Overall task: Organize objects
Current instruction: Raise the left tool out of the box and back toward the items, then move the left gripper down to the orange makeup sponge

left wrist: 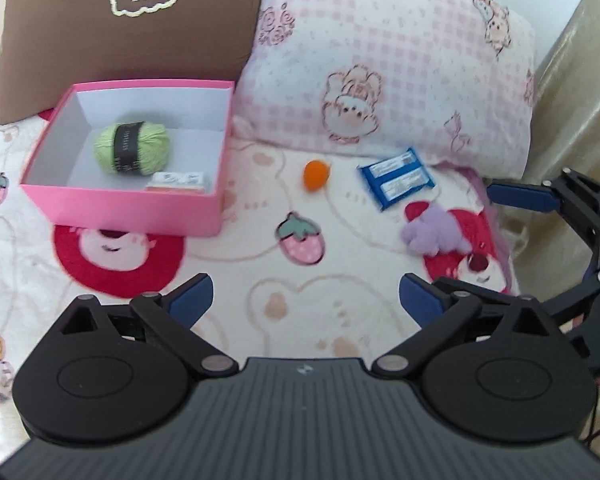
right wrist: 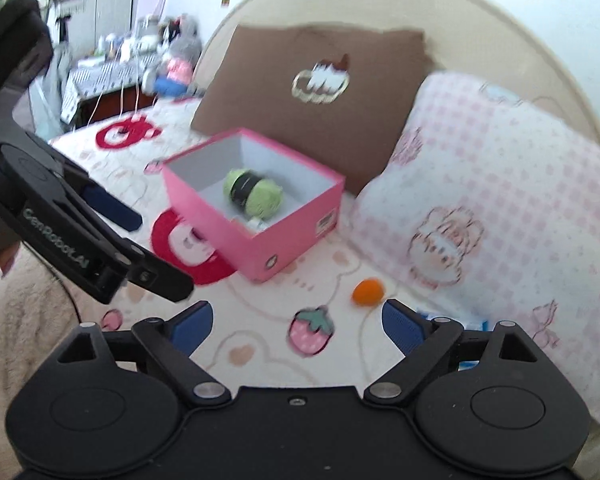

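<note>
The words "GenRobot.AI" were printed in pale letters along the side of the left gripper [right wrist: 148, 248], as seen from the right wrist camera. A small printed label was stuck on one outer wall of the pink box [right wrist: 296, 236] and a round sticker near its lower corner; neither could be read. The dark band around the green yarn ball [left wrist: 132, 148] carried writing too blurred to make out, and the white panels on the blue snack packet [left wrist: 396, 179] were likewise illegible.

The left gripper [left wrist: 305, 300] was held with its jaws spread wide and nothing between them. The right gripper [right wrist: 298, 318] was likewise wide open and empty; no earlier picture was given.

The yarn ball was lying inside the open pink box [left wrist: 124, 204], together with a small flat white-and-pink packet [left wrist: 180, 182] against the near wall. Outside the box, an orange ball [left wrist: 316, 175], the blue packet and a lilac plush toy [left wrist: 434, 234] were scattered on the blanket [left wrist: 340, 252], near one another and apart from the box.

The surface was a fleecy cream blanket printed with strawberries, bears and red bear faces, spread on a bed. A brown cushion [left wrist: 132, 28] with a cloud motif and a pink checked pillow [left wrist: 388, 72] were propped behind the box, against a curved beige headboard [right wrist: 512, 32]. Beyond the bed, a cluttered table [right wrist: 100, 76] with a checked cloth was seen, blurred.
</note>
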The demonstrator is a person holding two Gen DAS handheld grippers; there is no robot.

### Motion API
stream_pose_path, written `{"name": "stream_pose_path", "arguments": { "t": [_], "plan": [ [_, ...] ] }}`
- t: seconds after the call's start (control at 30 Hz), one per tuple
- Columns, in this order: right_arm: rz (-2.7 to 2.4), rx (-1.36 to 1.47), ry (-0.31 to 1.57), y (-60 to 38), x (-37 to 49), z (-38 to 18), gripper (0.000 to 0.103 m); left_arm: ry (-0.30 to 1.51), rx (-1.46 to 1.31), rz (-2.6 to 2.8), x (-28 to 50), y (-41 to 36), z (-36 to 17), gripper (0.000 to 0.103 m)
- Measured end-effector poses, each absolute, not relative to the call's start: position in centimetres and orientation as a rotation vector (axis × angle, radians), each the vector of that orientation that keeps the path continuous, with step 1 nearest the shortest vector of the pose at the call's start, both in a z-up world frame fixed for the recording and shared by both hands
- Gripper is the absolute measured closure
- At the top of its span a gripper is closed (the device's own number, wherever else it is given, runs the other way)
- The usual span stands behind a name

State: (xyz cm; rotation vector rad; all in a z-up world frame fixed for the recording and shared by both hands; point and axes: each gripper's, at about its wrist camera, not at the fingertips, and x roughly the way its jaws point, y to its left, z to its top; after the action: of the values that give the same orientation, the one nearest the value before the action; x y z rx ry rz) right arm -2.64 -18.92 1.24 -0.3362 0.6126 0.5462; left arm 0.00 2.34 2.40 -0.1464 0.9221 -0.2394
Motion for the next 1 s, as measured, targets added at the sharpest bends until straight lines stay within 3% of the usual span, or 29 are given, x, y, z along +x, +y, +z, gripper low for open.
{"name": "stream_pose_path", "arguments": {
  "t": [0.17, 0.37, 1.0],
  "plan": [
    [0.486, -0.418, 0.494, -20.0, -3.4, 0.3, 0.008, 0.921, -0.164, -0.239, 2.5, 0.4, 0.9, 0.001],
    [0.491, -0.473, 0.528, -20.9, -1.7, -2.2, 0.008, 0.870, -0.185, -0.247, 5.0, -1.1, -0.6, 0.001],
    [0.599, -0.294, 0.618, -22.4, 6.7, -9.4, 0.008, 0.840, -0.216, -0.262, 12.9, -3.1, -4.6, 0.002]
  ]
}}
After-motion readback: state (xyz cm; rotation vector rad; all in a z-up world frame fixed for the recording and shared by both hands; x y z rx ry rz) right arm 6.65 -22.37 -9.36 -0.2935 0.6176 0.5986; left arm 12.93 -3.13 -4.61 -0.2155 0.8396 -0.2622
